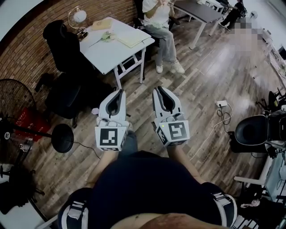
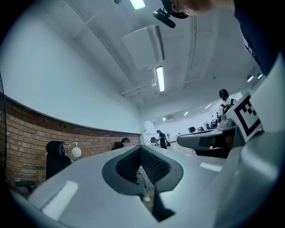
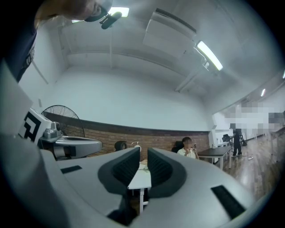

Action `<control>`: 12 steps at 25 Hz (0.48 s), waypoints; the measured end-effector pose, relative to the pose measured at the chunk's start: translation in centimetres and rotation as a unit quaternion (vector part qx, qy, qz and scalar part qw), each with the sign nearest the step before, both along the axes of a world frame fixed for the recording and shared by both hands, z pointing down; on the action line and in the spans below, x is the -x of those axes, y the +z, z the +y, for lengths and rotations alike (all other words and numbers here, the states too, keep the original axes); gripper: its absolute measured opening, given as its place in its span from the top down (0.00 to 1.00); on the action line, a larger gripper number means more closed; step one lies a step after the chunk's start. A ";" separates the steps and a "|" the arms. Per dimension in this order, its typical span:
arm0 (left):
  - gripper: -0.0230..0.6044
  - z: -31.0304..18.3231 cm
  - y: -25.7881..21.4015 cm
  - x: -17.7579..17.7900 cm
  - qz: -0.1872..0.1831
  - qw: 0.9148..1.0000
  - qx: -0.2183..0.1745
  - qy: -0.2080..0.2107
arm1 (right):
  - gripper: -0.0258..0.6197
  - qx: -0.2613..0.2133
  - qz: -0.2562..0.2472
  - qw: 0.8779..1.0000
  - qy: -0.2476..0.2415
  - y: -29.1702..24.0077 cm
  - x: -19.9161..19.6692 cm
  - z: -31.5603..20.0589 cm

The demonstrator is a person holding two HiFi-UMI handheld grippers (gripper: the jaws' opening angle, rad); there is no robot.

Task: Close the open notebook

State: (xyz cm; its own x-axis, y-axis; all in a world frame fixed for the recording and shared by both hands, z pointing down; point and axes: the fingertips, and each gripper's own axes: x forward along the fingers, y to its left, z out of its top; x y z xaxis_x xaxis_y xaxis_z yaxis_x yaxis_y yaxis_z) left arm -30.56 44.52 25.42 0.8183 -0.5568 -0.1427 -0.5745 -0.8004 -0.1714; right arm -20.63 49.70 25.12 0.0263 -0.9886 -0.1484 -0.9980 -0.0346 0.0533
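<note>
A pale open notebook (image 1: pixel 130 40) lies near the right edge of a white table (image 1: pixel 111 51), far ahead of me in the head view. A second tan book (image 1: pixel 102 24) and a globe lamp (image 1: pixel 79 17) sit at the table's far end. Both grippers are held side by side over the wooden floor, well short of the table. The left gripper (image 1: pixel 119 91) (image 2: pixel 140 149) has its pads together with nothing between them. The right gripper (image 1: pixel 160 89) (image 3: pixel 142 155) is shut and empty too, and past its jaws the white table (image 3: pixel 138 179) shows in the distance.
A seated person (image 1: pixel 160 24) is just right of the white table, with a dark table (image 1: pixel 199 11) behind. Black chairs (image 1: pixel 67 49) stand left of the table. A fan (image 1: pixel 18 96) and red basket (image 1: pixel 29 123) are at far left. A power strip (image 1: pixel 221 103) and black chair (image 1: pixel 251 130) are at right.
</note>
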 end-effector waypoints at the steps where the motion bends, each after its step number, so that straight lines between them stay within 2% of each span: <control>1: 0.95 -0.8 0.1 -0.3 0.001 1.000 0.001 0.000 | 0.94 0.000 0.000 1.000 -0.001 0.1 -0.3 -0.8; 7: 0.95 -7.3 0.1 -2.8 0.009 1.000 0.005 -0.005 | 0.88 0.008 -0.004 1.000 -0.008 0.6 -3.0 -7.3; 12: 0.95 -13.4 -0.6 -5.8 0.009 1.000 -0.002 0.003 | 0.87 0.004 -0.003 1.000 -0.011 -0.5 -5.7 -13.8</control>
State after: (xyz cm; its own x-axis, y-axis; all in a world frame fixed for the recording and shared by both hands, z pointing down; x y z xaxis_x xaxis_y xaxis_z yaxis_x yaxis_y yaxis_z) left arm -24.73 31.11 24.86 0.8193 -0.5508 -0.1592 -0.5721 -0.8037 -0.1636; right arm -14.97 35.93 24.61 0.0059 -0.9900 -0.1411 -0.9988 -0.0126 0.0466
